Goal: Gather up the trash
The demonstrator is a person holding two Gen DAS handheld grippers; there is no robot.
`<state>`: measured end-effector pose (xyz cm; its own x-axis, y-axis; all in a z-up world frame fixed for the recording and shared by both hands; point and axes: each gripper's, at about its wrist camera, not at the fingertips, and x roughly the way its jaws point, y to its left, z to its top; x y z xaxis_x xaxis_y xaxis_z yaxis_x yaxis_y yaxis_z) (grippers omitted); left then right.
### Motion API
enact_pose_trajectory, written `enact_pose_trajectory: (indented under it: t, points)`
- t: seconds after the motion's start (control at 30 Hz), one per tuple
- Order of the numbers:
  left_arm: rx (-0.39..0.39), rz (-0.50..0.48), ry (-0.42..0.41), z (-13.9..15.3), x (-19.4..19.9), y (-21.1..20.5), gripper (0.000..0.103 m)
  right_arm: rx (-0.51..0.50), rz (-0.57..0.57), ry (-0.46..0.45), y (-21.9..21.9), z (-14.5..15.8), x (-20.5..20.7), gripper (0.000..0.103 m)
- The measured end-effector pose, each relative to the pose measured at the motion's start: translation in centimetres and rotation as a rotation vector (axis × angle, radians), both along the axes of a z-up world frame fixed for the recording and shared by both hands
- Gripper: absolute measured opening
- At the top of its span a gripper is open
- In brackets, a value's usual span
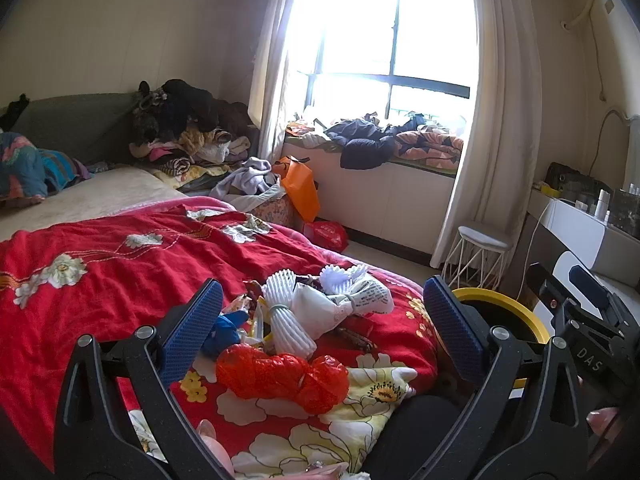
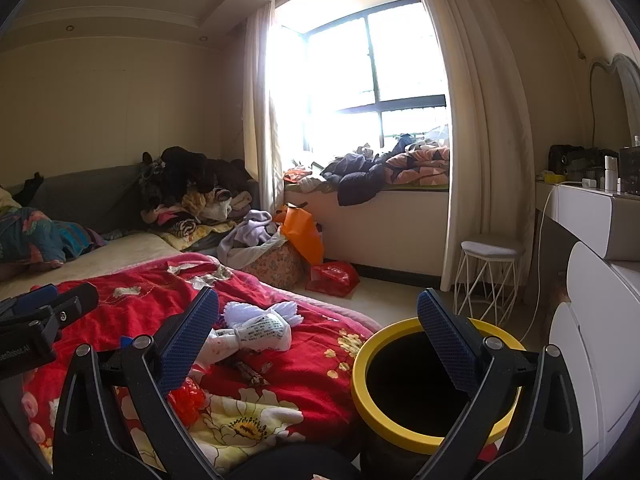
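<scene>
A heap of trash lies on the red flowered blanket (image 1: pixel 100 272): a crumpled orange-red plastic bag (image 1: pixel 282 376), white foam nets (image 1: pixel 286 320), a white printed wrapper (image 1: pixel 352 304), a blue scrap (image 1: pixel 224 328). My left gripper (image 1: pixel 324 328) stands open just above and before this heap, nothing between its blue pads. A yellow-rimmed dark bin (image 2: pixel 432 392) stands on the floor beside the bed. My right gripper (image 2: pixel 318 340) is open and empty over the bed edge, its right finger (image 2: pixel 448 340) above the bin mouth. The white wrapper (image 2: pixel 260 332) and foam net (image 2: pixel 256 312) also show there.
A white wire stool (image 2: pixel 486 276) and a white dresser (image 2: pixel 592 320) stand to the right. An orange bag (image 2: pixel 304 232), a red bag (image 2: pixel 334 278) and a laundry basket (image 2: pixel 272 264) sit on the floor by the window seat. Clothes pile on the grey sofa (image 1: pixel 80 128).
</scene>
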<state>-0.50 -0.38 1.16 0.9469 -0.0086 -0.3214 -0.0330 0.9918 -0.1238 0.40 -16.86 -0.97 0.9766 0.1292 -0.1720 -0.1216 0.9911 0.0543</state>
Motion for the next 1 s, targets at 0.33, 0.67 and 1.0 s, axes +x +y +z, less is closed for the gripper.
enact_pose_trajectory:
  t: [0.33,0.67,1.0]
  points:
    - [0.002,-0.002,0.004,0.0,0.3,-0.2,0.092,0.001,0.003,0.007,0.2,-0.6,0.0,0.097]
    - [-0.021,0.009,0.029,0.3,1.1,1.4,0.092,0.002,0.054,0.062,0.8,-1.2,1.9,0.097]
    - [-0.048,0.134,0.029,-0.8,1.6,5.1,0.092,-0.031,0.208,0.115,5.0,-0.8,4.5,0.097]
